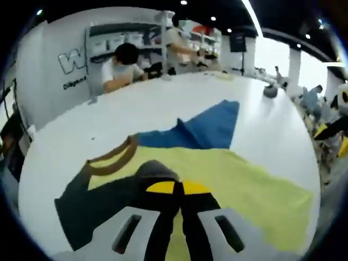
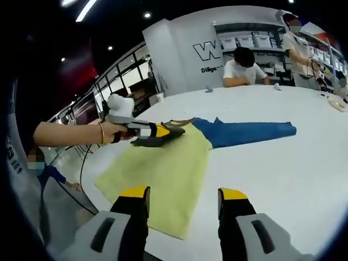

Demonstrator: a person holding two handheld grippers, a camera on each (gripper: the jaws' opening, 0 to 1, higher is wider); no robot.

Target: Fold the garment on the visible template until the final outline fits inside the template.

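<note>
In the right gripper view, the right claw (image 2: 183, 197) rises from the bottom edge with its two yellow-tipped black jaws spread wide and nothing between them, hovering above the near rim of a large round white tabletop (image 2: 283, 168). Just beyond the jaws lies the garment (image 2: 163, 168), a shirt with a pale yellow-green body spread flat, a blue sleeve (image 2: 244, 132) stretched out to the right, and a dark sleeve on the left side. A person's hand (image 2: 111, 132) with a bangle on the wrist holds the left claw (image 2: 176, 130), which is closed on the dark sleeve near the brown collar.

In the left gripper view, the left claw (image 1: 178, 187) has its jaws pressed together, pinching a raised fold of dark sleeve (image 1: 92, 204). Past it lie the brown collar (image 1: 117, 157), the yellow-green body, and then the blue sleeve pointing away across the tabletop (image 1: 152, 103).

At the far side of the tabletop, a seated person (image 2: 243, 68) in a white shirt leans over the surface. Behind stand a second person (image 2: 299, 46) and white shelving (image 2: 255, 38) against a white wall with lettering.
</note>
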